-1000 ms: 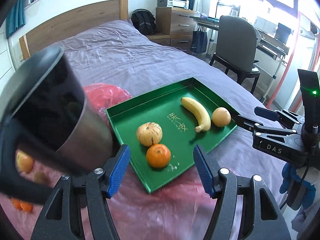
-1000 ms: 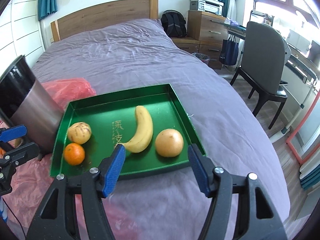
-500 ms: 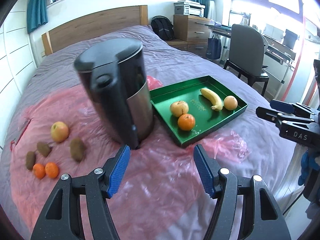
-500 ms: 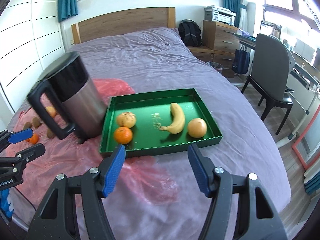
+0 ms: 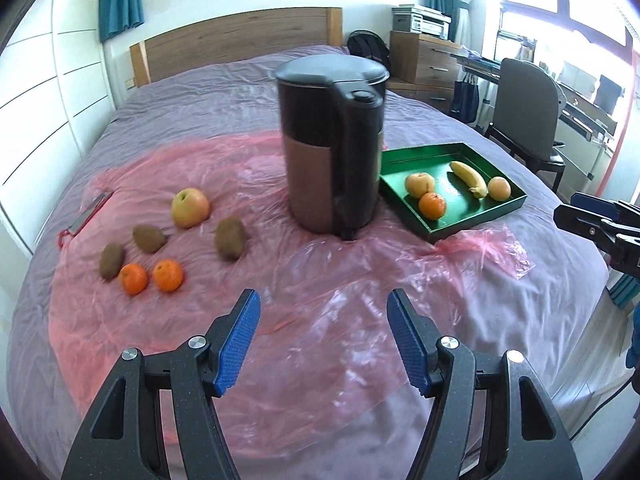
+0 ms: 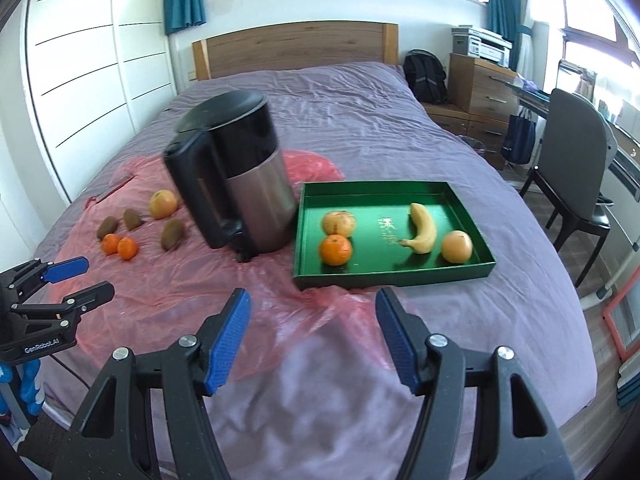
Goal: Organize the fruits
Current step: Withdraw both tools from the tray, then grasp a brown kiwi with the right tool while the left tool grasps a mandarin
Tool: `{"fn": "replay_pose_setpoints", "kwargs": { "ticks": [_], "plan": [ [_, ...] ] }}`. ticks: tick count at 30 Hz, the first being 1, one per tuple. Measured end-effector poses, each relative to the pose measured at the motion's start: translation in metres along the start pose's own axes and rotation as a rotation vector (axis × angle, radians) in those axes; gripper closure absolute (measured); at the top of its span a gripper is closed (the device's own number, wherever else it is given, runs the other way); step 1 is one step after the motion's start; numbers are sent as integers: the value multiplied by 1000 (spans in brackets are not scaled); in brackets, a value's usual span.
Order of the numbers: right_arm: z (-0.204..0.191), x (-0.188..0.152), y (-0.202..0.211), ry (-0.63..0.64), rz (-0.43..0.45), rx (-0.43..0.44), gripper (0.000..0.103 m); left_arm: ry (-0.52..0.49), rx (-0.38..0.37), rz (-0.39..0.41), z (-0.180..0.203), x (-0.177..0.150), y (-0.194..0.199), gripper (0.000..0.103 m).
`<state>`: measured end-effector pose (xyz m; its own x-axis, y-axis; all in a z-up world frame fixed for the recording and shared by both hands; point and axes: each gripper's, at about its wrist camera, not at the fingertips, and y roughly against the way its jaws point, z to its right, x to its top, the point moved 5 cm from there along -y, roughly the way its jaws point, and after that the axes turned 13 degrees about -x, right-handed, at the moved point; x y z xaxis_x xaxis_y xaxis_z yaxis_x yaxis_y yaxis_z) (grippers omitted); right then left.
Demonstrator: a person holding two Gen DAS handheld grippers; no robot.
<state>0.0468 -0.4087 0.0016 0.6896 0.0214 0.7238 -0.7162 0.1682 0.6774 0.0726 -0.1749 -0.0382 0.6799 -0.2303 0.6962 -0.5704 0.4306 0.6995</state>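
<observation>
Both my grippers hang empty: the left gripper [image 5: 322,338] has its jaws parted with only pink plastic [image 5: 304,280] beneath them, and the right gripper [image 6: 312,340] stands spread wide over the near edge of the bed [image 6: 360,400], nothing between its pads.

Ahead and left of the left jaws lies the loose fruit, all on the plastic: two mandarins [image 5: 152,278] touching each other, three kiwis [image 5: 230,238] spread around them, and an apple [image 5: 190,207] just beyond. Straight ahead of those jaws stands a kettle [image 5: 334,152], between the loose fruit and the tray [image 6: 390,274]. The tray sits ahead of the right jaws and holds an orange [image 6: 336,250], a pear-like fruit [image 6: 339,222], a banana [image 6: 422,228] and a grapefruit-coloured round one [image 6: 457,246].

I judge the mandarins light and soft-skinned, so I would pinch across the widest part, gently. The kiwis look firm but fuzzy (good grip, I expect), best taken across the short axis. The apple is heavier, smooth and likely slippery, so it wants a centred hold at its widest girth. The plastic will probably slide and bunch under the pads, so I would come down from above rather than scoop.
</observation>
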Motion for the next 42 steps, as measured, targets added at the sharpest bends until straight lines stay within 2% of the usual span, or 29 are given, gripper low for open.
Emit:
{"fn": "replay_pose_setpoints", "kwargs": {
  "ticks": [12, 25, 34, 42],
  "plan": [
    [-98, 0, 13, 131, -12, 116, 19, 115, 68, 23, -73, -42, 32, 43],
    [-206, -5, -5, 274, -68, 217, 19, 259, 128, 22, -161, -83, 33, 43],
    [-252, -1, -38, 316, -111, 262, 19, 318, 121, 8, -202, -94, 19, 43],
    [-277, 15, -81, 322, -143, 272, 19, 400, 42, 7, -223, -75, -15, 43]
  ]
}}
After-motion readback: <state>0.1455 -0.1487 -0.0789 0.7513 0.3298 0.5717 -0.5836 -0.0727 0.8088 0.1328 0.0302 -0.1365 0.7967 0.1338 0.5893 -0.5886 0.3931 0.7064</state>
